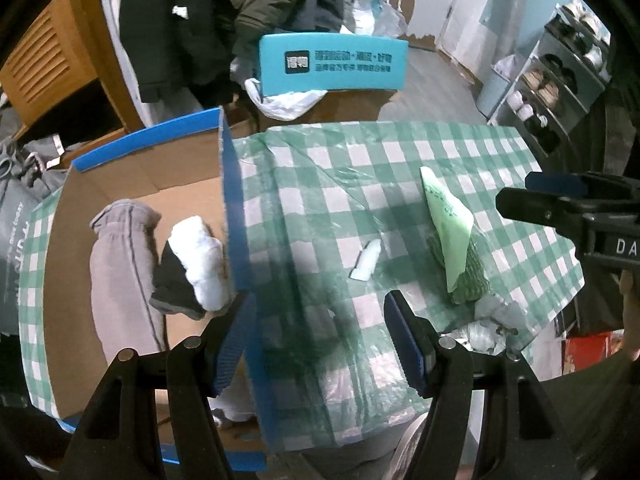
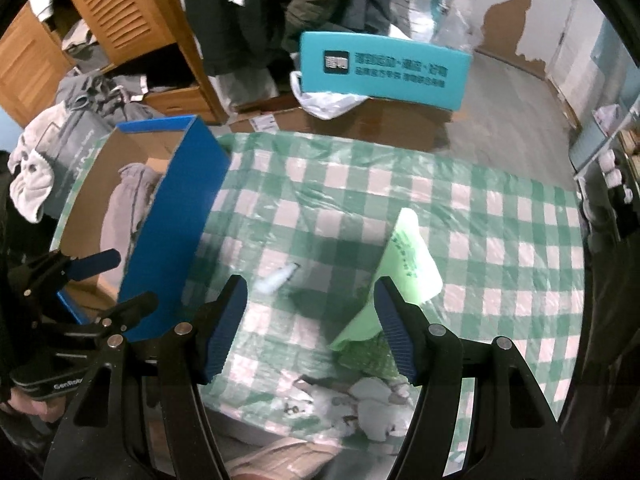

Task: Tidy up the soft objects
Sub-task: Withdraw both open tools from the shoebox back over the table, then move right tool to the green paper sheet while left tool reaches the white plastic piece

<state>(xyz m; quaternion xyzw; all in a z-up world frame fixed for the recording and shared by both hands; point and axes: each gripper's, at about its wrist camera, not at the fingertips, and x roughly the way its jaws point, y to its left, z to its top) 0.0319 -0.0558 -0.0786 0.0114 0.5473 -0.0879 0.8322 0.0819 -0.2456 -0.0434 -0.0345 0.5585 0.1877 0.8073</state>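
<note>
"GenRobot" on left claw [image 2: 100,276] (partly cut)

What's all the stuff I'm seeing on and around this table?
Tablecloth: one, green and white check, over the table.
Box: one, blue outside, brown inside, open, at the table's left.
Grey garment: one, in the box.
Black and white bundle: one, in the box beside the garment.
Green bag: one, pale green, on the cloth, over a darker green knit item.
White scrap: one, mid-table.
White soft item: white and grey, near edge; count unclear.
Teal sign: one, behind the table.
Dark coats: hanging behind.
Left gripper: black, blue pads, open.
Right gripper: same, open.
</note>
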